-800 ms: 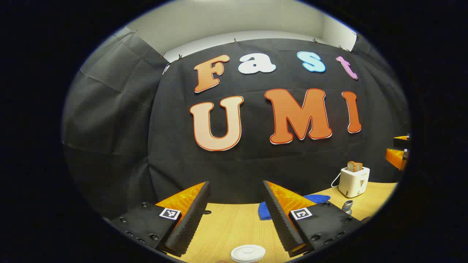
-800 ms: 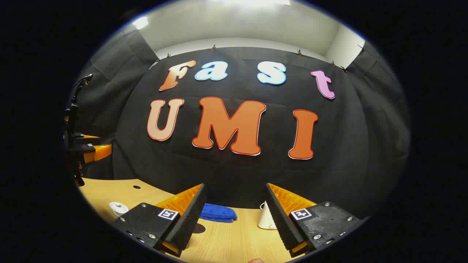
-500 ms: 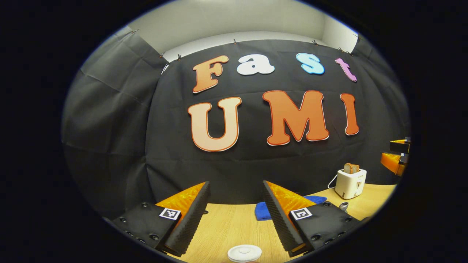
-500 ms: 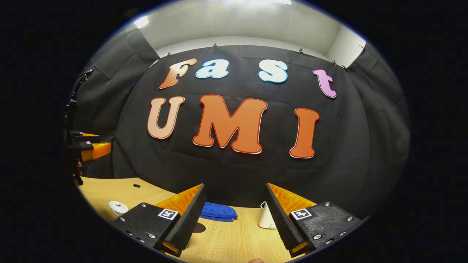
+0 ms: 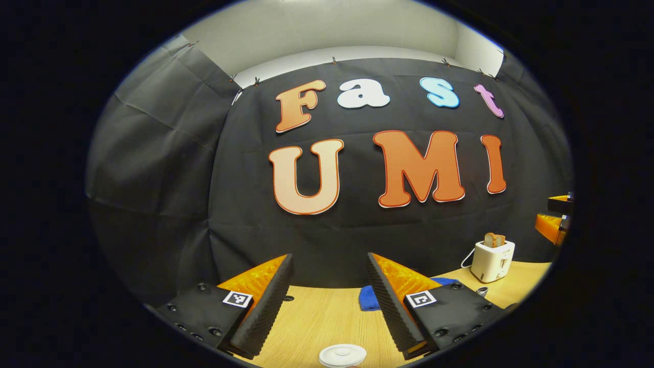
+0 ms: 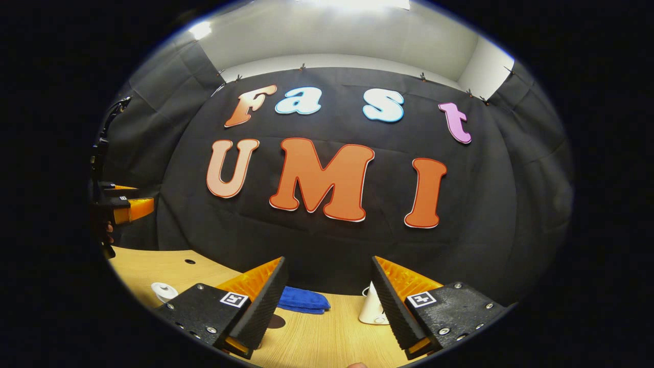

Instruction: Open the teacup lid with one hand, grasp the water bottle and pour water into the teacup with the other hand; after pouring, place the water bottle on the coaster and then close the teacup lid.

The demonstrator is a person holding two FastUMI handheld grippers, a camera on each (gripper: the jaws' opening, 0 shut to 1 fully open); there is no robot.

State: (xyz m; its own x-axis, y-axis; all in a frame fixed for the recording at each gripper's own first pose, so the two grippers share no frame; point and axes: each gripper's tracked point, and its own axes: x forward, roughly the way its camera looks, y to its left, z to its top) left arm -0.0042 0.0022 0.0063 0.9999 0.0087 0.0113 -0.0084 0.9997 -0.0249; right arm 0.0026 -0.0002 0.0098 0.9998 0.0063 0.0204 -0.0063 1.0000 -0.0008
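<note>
On the table, near edge: teacup lid (image 5: pixel 343 353) still seated, just ahead of left tool (image 5: pixel 327 301)
Left tool: spread, empty
Right tool (image 6: pixel 327 301): spread, empty
Change: both views barely shifted; lid not yet gripped, task at start
Far right: toaster (image 5: pixel 492 260)
Writing: no labels legible

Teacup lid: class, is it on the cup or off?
On. In the left gripper view the teacup lid sits flat, below open jaws, untouched.
</note>
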